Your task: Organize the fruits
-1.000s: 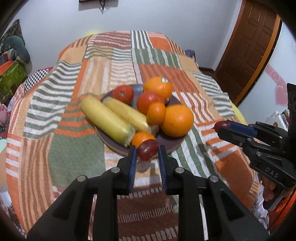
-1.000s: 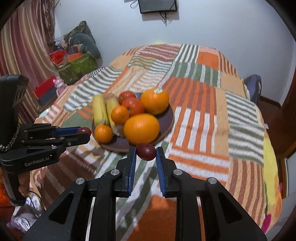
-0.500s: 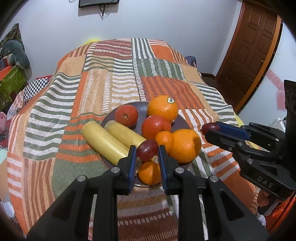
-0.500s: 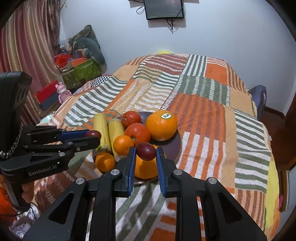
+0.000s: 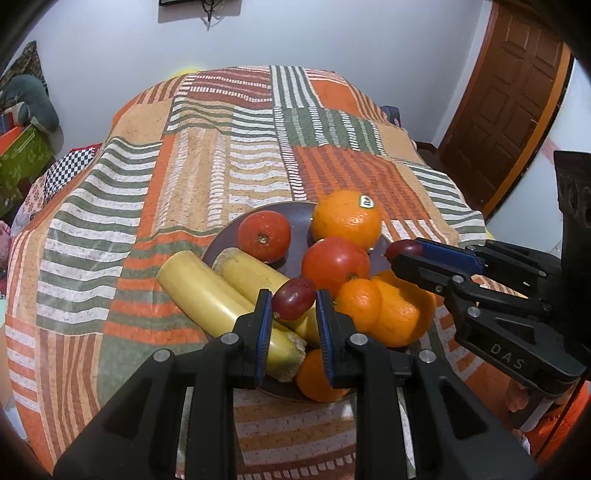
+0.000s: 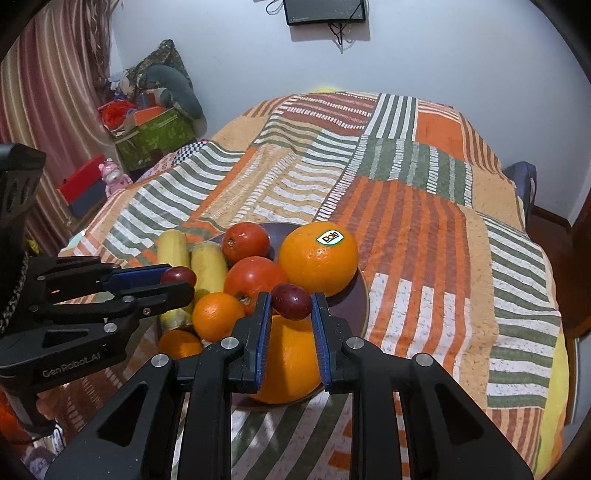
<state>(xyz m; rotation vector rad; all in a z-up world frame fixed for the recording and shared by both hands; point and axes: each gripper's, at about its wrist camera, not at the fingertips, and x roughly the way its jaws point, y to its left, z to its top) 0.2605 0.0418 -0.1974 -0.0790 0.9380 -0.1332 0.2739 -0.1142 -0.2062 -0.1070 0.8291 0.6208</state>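
Note:
A dark round plate (image 5: 295, 216) (image 6: 360, 291) on the patchwork cloth holds two bananas (image 5: 207, 291) (image 6: 208, 260), two tomatoes (image 5: 264, 236) (image 6: 255, 275), a large stickered orange (image 5: 345, 219) (image 6: 317, 256), another large orange (image 5: 404, 314) and small oranges (image 5: 358, 304) (image 6: 218, 315). My left gripper (image 5: 293, 306) (image 6: 177, 278) is shut on a red grape (image 5: 293, 299) above the bananas. My right gripper (image 6: 290, 304) (image 5: 400, 253) is shut on a second red grape (image 6: 291, 301) above the plate's near side.
The table's patchwork cloth (image 5: 207, 177) slopes away on all sides. Boxes and stuffed toys (image 6: 155, 122) stand by the left wall. A wooden door (image 5: 506, 99) is at the right. A wall screen (image 6: 325, 11) hangs at the back.
Both grippers have moved forward and higher over the plate, each still holding its grape. The plate now sits under the fingertips instead of ahead of them.

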